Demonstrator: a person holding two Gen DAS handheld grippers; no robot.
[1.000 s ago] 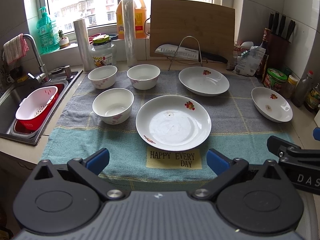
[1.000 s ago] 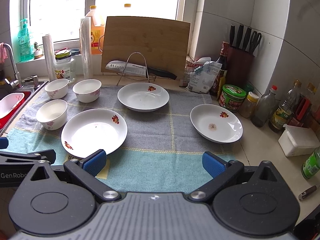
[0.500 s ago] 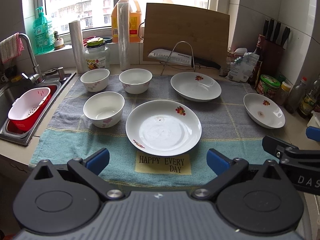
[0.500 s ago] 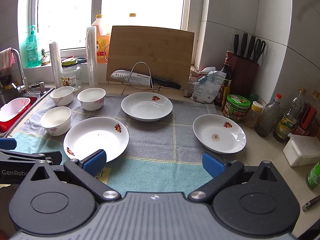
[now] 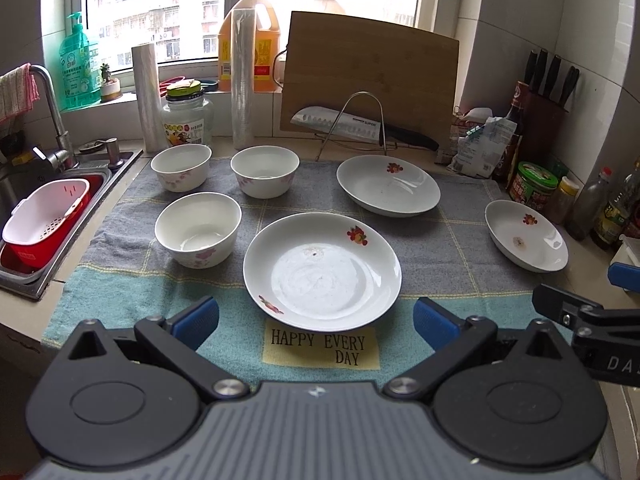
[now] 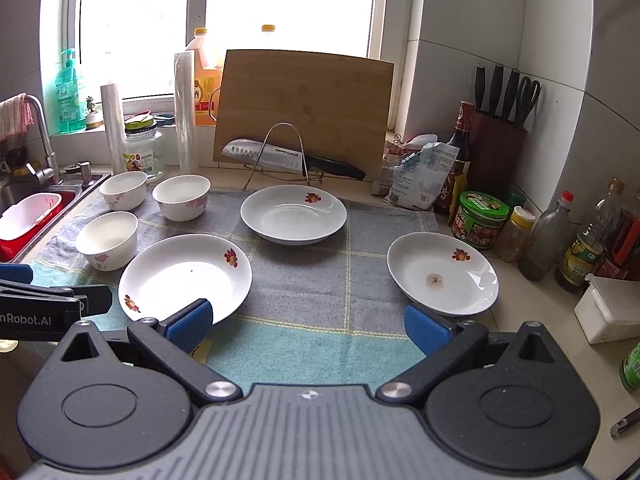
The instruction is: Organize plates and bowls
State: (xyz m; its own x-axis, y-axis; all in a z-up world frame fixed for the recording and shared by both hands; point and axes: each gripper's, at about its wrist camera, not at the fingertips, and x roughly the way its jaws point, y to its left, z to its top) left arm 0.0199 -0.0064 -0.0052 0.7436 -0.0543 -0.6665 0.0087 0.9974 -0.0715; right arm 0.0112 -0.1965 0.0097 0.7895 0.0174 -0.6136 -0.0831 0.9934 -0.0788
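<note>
Three white floral plates lie on a grey-green cloth (image 5: 452,240): a near plate (image 5: 322,270) (image 6: 184,276), a far plate (image 5: 388,184) (image 6: 293,213) and a right plate (image 5: 526,235) (image 6: 442,273) half off the cloth. Three white bowls stand at the left: a front bowl (image 5: 198,229) (image 6: 107,239), a back-left bowl (image 5: 181,167) (image 6: 123,190) and a back-middle bowl (image 5: 265,171) (image 6: 181,196). My left gripper (image 5: 316,320) is open just short of the near plate. My right gripper (image 6: 308,326) is open and holds nothing, between the near and right plates.
A sink (image 5: 44,216) with a red and white strainer basket is at the left. At the back stand a cutting board (image 5: 370,80), a knife on a wire rack (image 5: 360,128), oil jugs and a jar. Bottles, jars and a knife block (image 6: 498,152) line the right wall.
Both grippers have pulled back and risen slightly, so the dishes look a little farther away. Both stay open. No dish has moved.
</note>
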